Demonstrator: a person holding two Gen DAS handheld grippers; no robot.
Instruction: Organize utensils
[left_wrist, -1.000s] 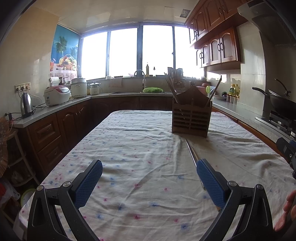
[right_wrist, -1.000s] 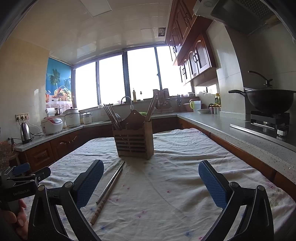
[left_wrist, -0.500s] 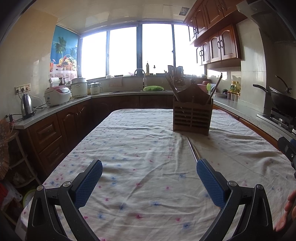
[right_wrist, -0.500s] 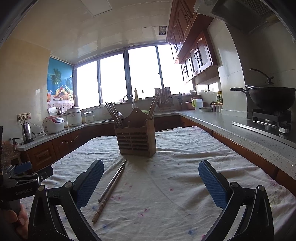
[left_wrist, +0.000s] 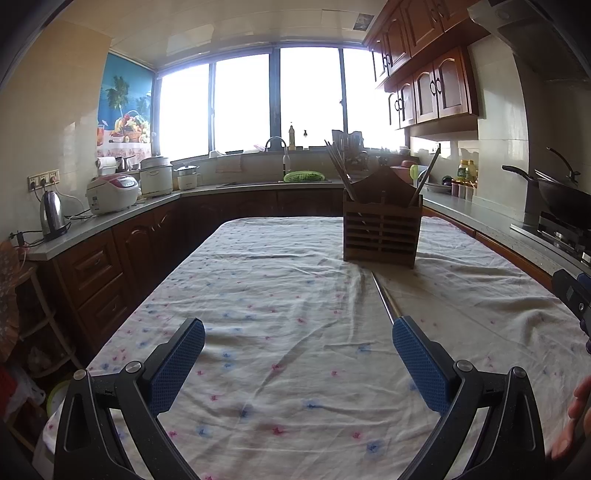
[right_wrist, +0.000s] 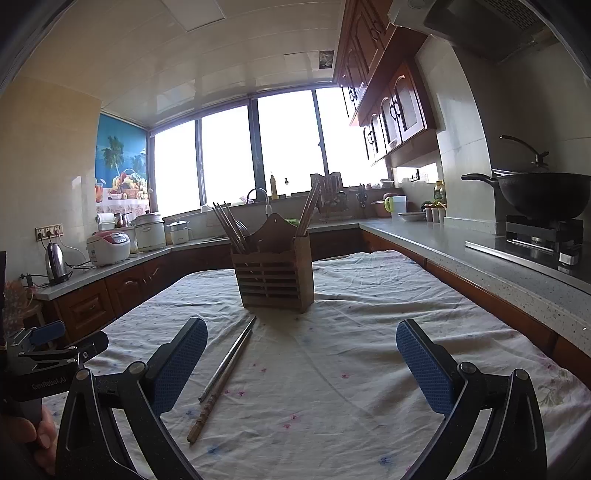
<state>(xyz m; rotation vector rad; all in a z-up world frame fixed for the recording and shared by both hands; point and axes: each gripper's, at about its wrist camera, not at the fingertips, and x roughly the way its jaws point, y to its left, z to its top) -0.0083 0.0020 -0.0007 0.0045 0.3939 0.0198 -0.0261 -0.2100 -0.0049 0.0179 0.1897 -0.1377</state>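
A slatted wooden utensil holder (right_wrist: 275, 275) stands upright on the cloth-covered table (right_wrist: 369, 350), with chopsticks poking out of it on both sides. Two loose chopsticks (right_wrist: 225, 373) lie side by side on the cloth in front of it, pointing toward the holder. My right gripper (right_wrist: 301, 360) hovers open just right of them, nothing between its blue pads. In the left wrist view the holder (left_wrist: 380, 230) sits far right of centre and the chopsticks (left_wrist: 384, 299) run under the right fingertip (left_wrist: 415, 354). My left gripper (left_wrist: 297, 358) is open and empty.
Wooden counters ring the table: a kettle (left_wrist: 51, 216) and rice cookers (left_wrist: 112, 192) on the left, a sink (left_wrist: 277, 147) under the window, a black wok (right_wrist: 539, 194) on a stove at the right. A person's hand (right_wrist: 22, 439) holds the left gripper's handle.
Both grippers have risen and tilted slightly, so the holder and chopsticks sit a little lower and nearer in view. Jaws stay open; nothing on the table has moved.
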